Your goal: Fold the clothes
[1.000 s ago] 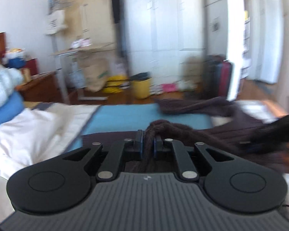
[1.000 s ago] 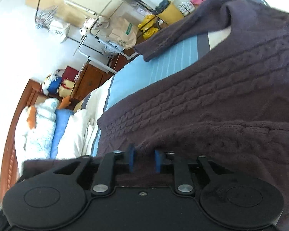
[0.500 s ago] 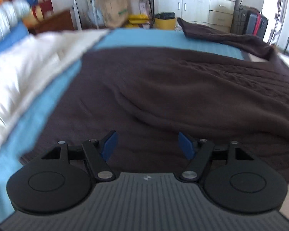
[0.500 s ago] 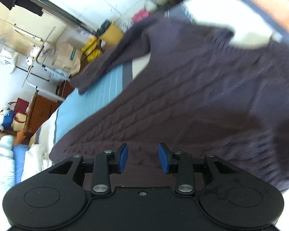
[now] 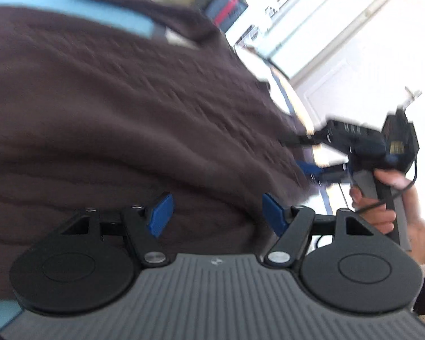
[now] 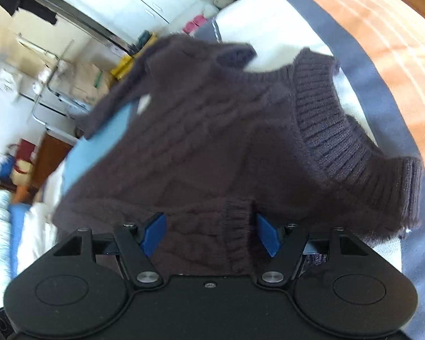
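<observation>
A dark brown cable-knit sweater [image 5: 113, 99] lies spread over the bed. My left gripper [image 5: 216, 215] hangs low over its body, open, with only flat knit beneath the blue pads [image 5: 158, 215]. At the sweater's right edge a hand [image 5: 382, 198] holds my right gripper [image 5: 303, 154]. In the right wrist view the sweater [image 6: 212, 141] shows a wide ribbed band [image 6: 325, 130] curving to the right. My right gripper [image 6: 210, 233] has its jaws opening. A small ribbed cuff [image 6: 238, 221] lies between them, and the pads stand clear of it.
The bed has a light blue sheet [image 6: 99, 141], a white duvet [image 6: 39, 226] to the left and an orange striped cover [image 6: 396, 56] to the right. A suitcase [image 5: 226, 8] and a clothes rack [image 6: 56, 65] stand beyond the bed.
Both grippers have let go of the sweater and opened. The left one dropped from looking across the room to close over the knit. The right one slid along toward the ribbed band.
</observation>
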Demonstrator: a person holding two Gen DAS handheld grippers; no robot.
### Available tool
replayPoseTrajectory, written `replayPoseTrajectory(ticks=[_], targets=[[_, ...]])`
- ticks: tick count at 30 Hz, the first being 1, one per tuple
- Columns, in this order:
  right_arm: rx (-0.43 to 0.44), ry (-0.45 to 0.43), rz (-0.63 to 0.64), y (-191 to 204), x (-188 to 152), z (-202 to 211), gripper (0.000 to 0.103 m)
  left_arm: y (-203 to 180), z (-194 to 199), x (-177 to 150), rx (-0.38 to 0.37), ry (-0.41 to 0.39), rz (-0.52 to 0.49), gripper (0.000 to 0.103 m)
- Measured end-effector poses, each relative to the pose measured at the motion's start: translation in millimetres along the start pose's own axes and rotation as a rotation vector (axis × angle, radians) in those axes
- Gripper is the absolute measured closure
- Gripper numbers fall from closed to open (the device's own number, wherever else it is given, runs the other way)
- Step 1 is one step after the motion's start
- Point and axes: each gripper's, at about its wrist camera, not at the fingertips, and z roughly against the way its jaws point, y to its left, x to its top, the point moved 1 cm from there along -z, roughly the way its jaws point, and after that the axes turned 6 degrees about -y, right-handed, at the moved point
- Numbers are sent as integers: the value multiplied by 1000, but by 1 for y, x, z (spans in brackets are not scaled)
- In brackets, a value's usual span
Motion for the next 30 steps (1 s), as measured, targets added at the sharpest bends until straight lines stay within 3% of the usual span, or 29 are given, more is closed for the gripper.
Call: replayPoseTrajectory(ticks=[3,4,5,6,7,11,13,15,17,19,21,24,28,30], targets=[[24,26,162,18,-8,-3,33,-12,-17,-11,-46,8,-60,36],[50,25,233,27,-14,-1,50,-16,-20,-13,-67,15,-92,45],[78,26,287,34,-19,0,81,-17,-20,-13,-85,41,-131,54],[104,28,308,39,-22,2,91,-20,-19,-12,-112,65,-163,78],[108,8,317,41,-25,7,91,-22,-18,-11,-144,90,-164,89],[39,-136,232,26,-19,36,93,-32,-13,-23,-183,137,-136,89],[-39,-168,194,20,-17,43,94,-37,-11,-32,-189,145,-148,89],[-166,-134,236,21,-23,33,94,-41,-9,-40,-198,162,-157,89],[-232,-80,336,22,-31,14,94,-41,-10,-39,-170,188,-201,89],[-224,-94,422,25,-36,5,91,-31,-5,-36,-154,190,-180,85],[-196,-104,358,18,-31,9,88,-20,4,-30,-162,189,-113,76],[-167,-120,227,12,-24,15,85,-13,25,-22,-120,126,-95,63],[-163,-184,178,21,-19,33,83,-6,59,-15,-2,35,-137,45],[-141,-219,164,28,-23,43,74,-3,69,1,69,36,-194,41]])
